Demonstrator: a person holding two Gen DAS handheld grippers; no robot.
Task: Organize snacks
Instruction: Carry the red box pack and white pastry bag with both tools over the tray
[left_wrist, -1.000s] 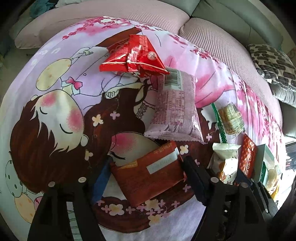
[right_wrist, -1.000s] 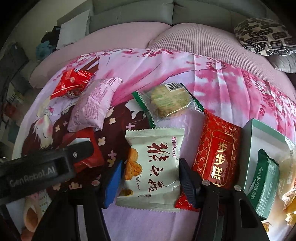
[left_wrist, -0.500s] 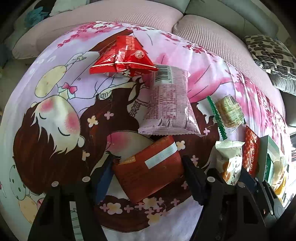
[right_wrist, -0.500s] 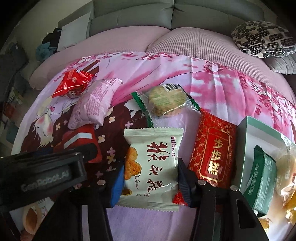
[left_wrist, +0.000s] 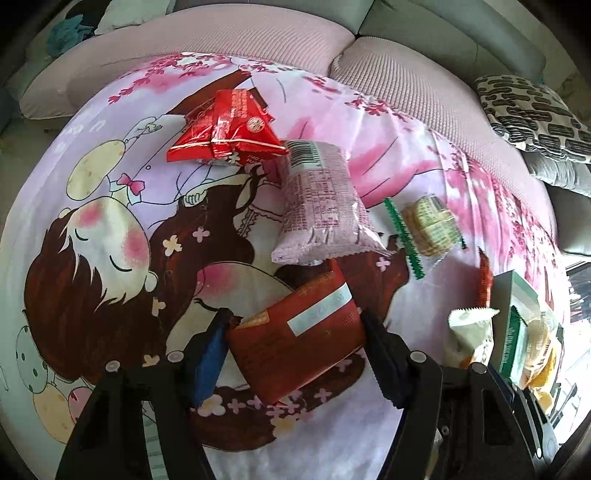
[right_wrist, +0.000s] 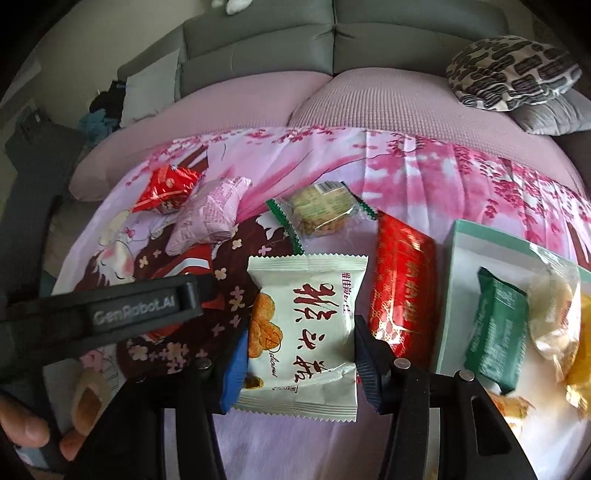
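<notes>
A: How is the left gripper (left_wrist: 295, 345) seen?

B: Its jaws are closing, and a dark red snack packet (left_wrist: 295, 341) is clamped between them, both pads pressed against its sides, above the cartoon-printed pink sheet (left_wrist: 110, 229).

A: And the right gripper (right_wrist: 299, 356)?

B: Its jaws are drawn in on a white snack packet (right_wrist: 304, 332) printed with red characters; the packet is gripped at both edges.

A: Where are the other snacks found?

B: A bright red pouch (left_wrist: 225, 129) and a pale pink packet (left_wrist: 321, 206) are laid side by side, touching, farther up the sheet. A clear wrapper with green edges (right_wrist: 317, 214) is seen beyond the white packet. A red and gold packet (right_wrist: 402, 284) is laid just beside a pale green box (right_wrist: 461, 266), in which a dark green packet (right_wrist: 495, 328) is held.

A: Is a person seen?

B: Only fingers (right_wrist: 26, 428) are shown, at the lower left of the right view.
</notes>
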